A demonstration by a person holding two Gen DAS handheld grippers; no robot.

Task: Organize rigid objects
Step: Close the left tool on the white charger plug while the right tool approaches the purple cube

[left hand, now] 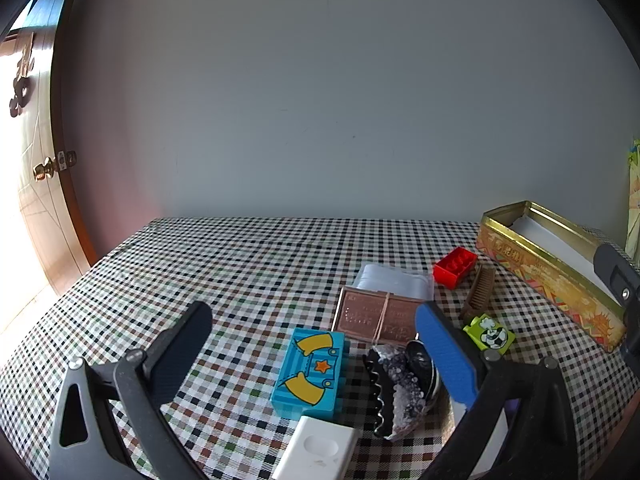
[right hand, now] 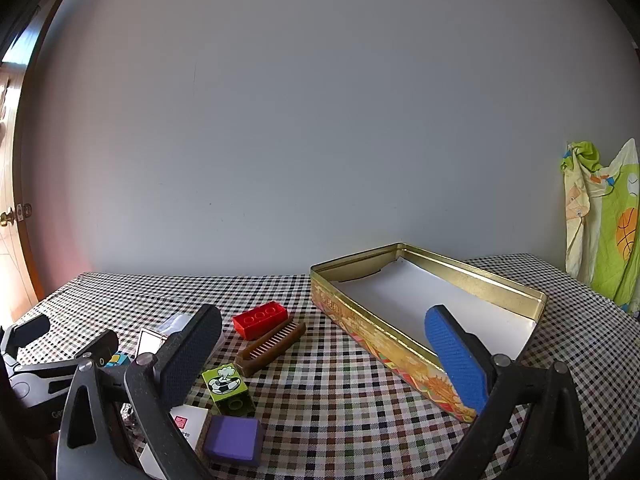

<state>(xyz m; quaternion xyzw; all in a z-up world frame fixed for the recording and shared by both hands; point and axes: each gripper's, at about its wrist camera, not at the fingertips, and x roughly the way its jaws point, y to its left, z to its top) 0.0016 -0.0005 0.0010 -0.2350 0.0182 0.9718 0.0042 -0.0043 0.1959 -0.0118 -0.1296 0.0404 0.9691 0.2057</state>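
My left gripper (left hand: pixel 316 334) is open and empty above a blue toy brick (left hand: pixel 310 372) with yellow sleeves. Beside the brick lie a dark hair claw (left hand: pixel 394 388), a brown card pack (left hand: pixel 378 318), a white block (left hand: pixel 320 448), a red brick (left hand: pixel 456 266), a brown comb (left hand: pixel 478 292) and a green football brick (left hand: pixel 490 334). My right gripper (right hand: pixel 324 344) is open and empty, low over the cloth. The gold tin (right hand: pixel 400 354), white inside, is to its right. The red brick (right hand: pixel 260 320), comb (right hand: pixel 272 346), green brick (right hand: pixel 228 388) and a purple block (right hand: pixel 234 438) lie to its left.
The table wears a checked cloth (left hand: pixel 240 280) and stands against a plain wall. A wooden door (left hand: pixel 36 200) is at the left. A printed cloth (right hand: pixel 600 216) hangs at the far right. The left gripper shows in the right wrist view (right hand: pixel 60 344).
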